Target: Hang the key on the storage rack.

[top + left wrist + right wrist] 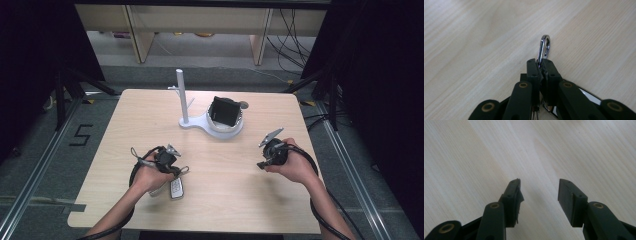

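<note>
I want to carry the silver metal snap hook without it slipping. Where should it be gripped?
By its narrow flat sides, low on the loop. The silver metal snap hook is thin and stands edge-on, so the left gripper comes from behind along the light wooden table, its fingers shut on both sides.

We see a light wooden table (210, 200) on a grey floor (45, 150). Toward its far edge stands a white stand (200, 122) with an upright post (181, 95); its round base holds a tilted black box (224, 111). Beyond the table stand pale wooden shelf legs (142, 35), and black cables (287, 40) trail on the floor.
</note>
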